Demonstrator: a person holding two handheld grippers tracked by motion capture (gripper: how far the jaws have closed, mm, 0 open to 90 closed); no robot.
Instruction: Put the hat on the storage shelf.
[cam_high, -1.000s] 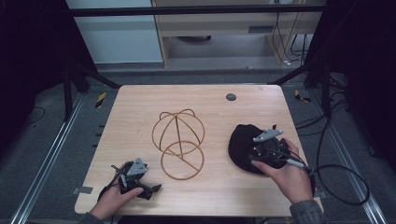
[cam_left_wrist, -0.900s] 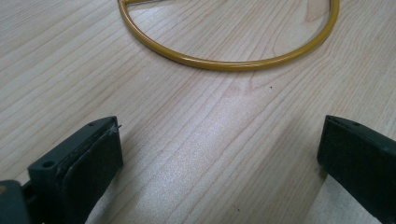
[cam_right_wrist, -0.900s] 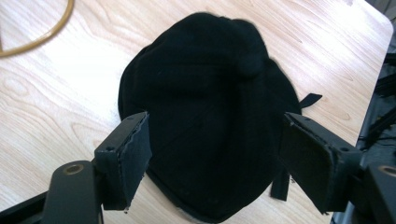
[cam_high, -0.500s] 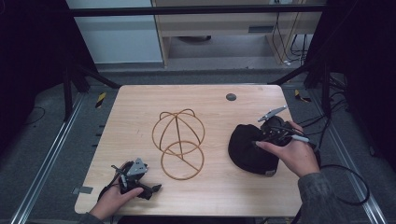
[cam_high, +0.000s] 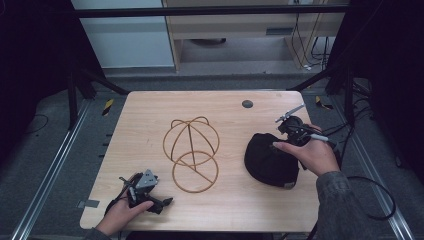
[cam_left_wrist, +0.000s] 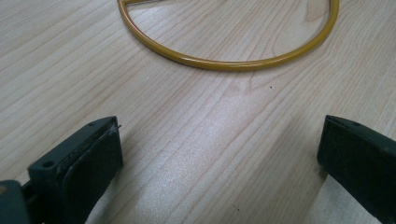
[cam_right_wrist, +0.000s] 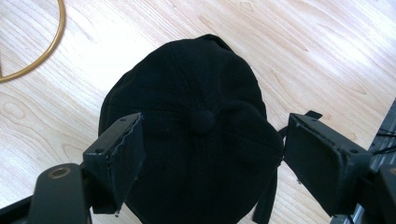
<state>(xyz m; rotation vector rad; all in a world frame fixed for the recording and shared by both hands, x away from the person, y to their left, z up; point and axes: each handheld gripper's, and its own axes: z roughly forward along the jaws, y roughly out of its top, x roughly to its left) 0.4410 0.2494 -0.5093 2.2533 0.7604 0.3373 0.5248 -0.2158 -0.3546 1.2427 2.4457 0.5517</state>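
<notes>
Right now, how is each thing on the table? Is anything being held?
Black cap: lying crown up on the table, not held.
Wire hat stand: standing on its ring base, bare, nothing on it.
Right gripper: open above the cap, a jaw on each side, pads not pressing.
Left gripper: open, low over bare wood, holding nothing.

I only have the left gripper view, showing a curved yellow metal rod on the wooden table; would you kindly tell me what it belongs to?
Observer: It is the base ring of a gold wire hat stand with a domed cage on top.
Operator: Thank you. What is the right hand over?
Observer: A black fabric cap; the right tongs hang open above its crown, jaws just having closed slightly, nothing pinched.
Operator: Where does the cap lie?
Observer: On the table, right of the stand, apart from it.
</notes>
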